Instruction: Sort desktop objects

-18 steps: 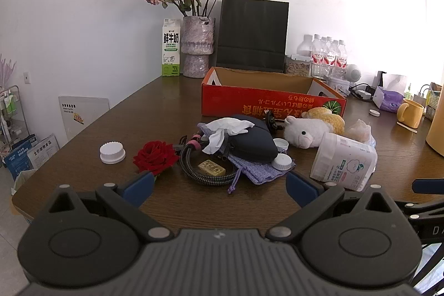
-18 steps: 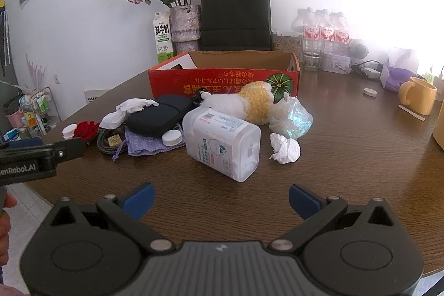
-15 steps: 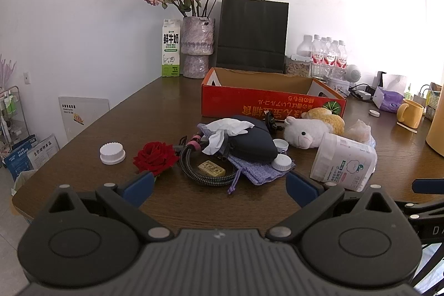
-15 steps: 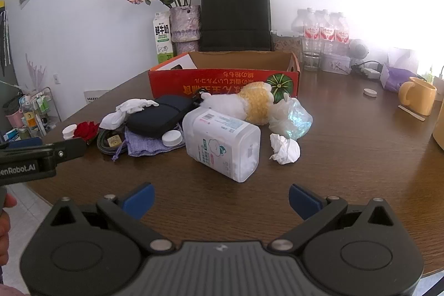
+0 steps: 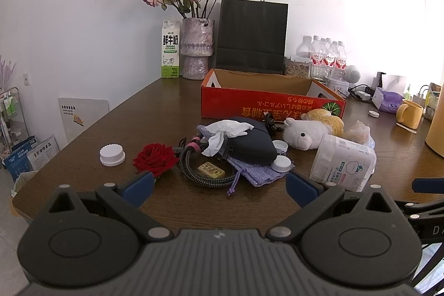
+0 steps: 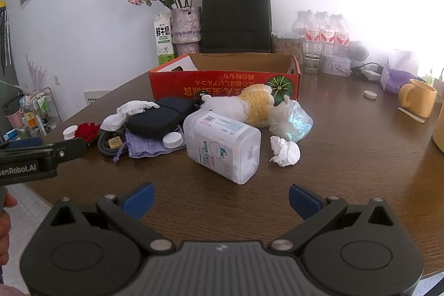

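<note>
I've got both grippers low at the near table edge — left gripper w/ jaws spread wide, nothing in them; right gripper same, wide apart and empty. Clutter sits ahead: cotton-swab tub lying on its side, red rose beside a white cap, dark pouch — all in front of the red box.
</note>
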Tool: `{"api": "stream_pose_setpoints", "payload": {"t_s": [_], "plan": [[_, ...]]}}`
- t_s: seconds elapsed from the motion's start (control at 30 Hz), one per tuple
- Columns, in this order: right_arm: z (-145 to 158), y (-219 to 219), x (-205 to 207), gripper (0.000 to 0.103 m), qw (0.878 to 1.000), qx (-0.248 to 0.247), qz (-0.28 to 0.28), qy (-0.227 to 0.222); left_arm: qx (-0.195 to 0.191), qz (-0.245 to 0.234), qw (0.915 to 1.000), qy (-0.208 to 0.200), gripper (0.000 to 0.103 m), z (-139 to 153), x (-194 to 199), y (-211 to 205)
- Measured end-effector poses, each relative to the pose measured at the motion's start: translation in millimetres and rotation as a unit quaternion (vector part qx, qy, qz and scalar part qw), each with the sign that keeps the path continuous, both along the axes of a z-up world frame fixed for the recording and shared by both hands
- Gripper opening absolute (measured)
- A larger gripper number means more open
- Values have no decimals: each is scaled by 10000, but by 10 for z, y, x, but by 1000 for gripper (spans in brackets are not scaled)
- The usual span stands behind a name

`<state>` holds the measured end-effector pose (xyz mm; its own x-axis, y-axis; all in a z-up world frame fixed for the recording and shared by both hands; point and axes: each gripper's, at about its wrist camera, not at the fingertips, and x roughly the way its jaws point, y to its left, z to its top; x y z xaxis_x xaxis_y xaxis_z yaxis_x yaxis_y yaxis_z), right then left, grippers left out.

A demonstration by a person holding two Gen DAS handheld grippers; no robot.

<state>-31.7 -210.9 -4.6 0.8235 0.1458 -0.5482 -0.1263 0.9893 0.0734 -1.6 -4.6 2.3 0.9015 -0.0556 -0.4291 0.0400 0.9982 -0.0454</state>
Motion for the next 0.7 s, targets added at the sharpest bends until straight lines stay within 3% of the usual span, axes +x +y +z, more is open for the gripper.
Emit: {"api": "stream_pose_setpoints", "payload": {"t_s": [0.7], "plan": [[5,-5,-3,103,10000,7,11,-7,2,-8,10000,7,103,9,-1,8]]}}
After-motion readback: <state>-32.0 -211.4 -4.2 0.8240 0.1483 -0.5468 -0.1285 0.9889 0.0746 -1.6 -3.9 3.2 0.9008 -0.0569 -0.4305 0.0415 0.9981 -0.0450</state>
